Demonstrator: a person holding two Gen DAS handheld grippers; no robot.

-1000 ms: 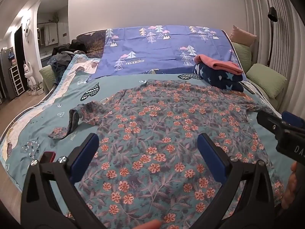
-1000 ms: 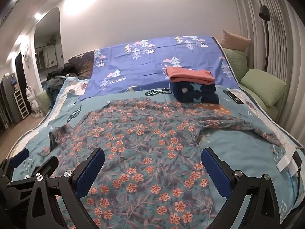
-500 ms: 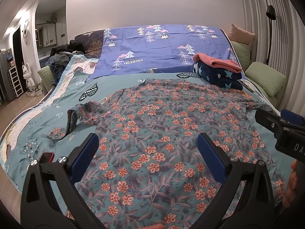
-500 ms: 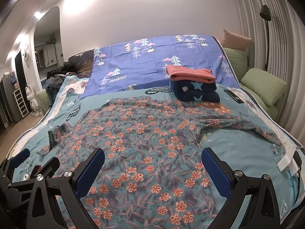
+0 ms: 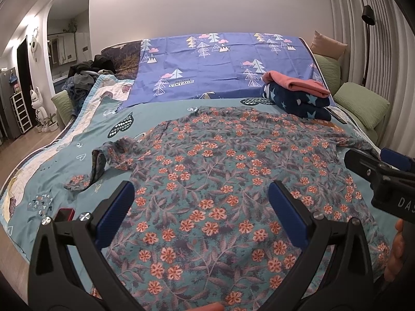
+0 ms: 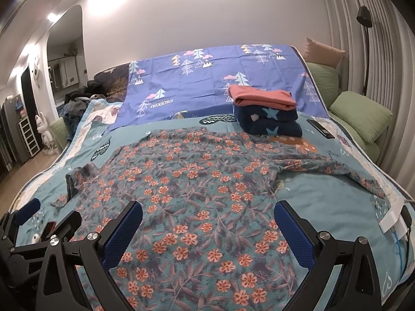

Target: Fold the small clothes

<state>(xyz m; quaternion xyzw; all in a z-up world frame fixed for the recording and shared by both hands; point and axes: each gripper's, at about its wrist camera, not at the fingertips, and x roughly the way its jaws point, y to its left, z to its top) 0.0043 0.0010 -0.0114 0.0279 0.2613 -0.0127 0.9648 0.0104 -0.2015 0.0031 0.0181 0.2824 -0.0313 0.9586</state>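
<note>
A floral shirt [image 5: 220, 176] lies spread flat across a teal bedspread [image 5: 64, 160], one sleeve crumpled at 9 o'clock. The left gripper [image 5: 201, 207] hovers above its hem, jaws spread wide and empty; the right gripper [image 6: 207, 228] does likewise. At 1 o'clock, a folded stack [image 6: 267, 111] rests beyond the collar

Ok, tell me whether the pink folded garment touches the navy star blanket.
Touching. The right wrist view shows the pink folded garment resting directly on the navy star blanket, no gap between them.
</note>
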